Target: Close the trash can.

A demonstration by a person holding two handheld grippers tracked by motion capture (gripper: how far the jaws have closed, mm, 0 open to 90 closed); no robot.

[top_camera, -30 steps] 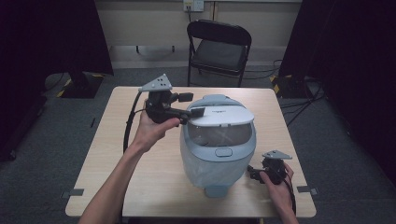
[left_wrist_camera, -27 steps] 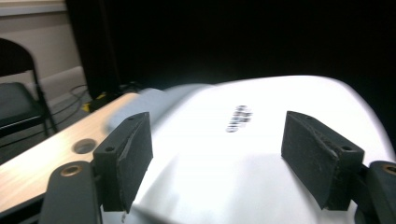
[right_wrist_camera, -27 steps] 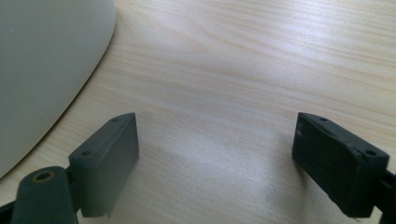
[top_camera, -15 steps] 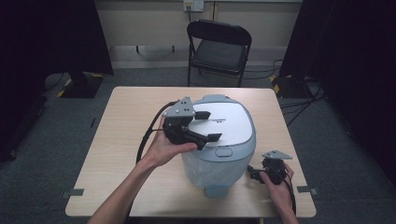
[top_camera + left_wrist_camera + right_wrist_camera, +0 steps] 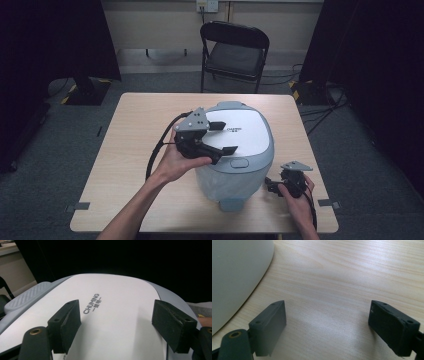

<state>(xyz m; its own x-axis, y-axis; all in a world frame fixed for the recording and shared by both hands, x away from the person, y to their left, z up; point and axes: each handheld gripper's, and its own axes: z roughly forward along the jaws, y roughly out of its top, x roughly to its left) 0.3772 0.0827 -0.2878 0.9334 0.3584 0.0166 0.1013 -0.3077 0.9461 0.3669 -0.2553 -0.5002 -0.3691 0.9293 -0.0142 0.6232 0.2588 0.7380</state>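
The left gripper point(image 5: 220, 137) hovers over the rice cooker's point(image 5: 235, 150) closed white lid, jaws spread, perhaps touching it. The right gripper point(image 5: 272, 186), jaws apart, rests beside the cooker's base.

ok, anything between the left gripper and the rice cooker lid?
Nothing visible. The left gripper hangs open right over the rice cooker's white lid, jaws spread either side of the printed logo, with only bare lid surface beneath them.

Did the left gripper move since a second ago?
Yes. The left gripper has come toward the person and to the right across the table, from the rice cooker's far left edge to over its white lid.
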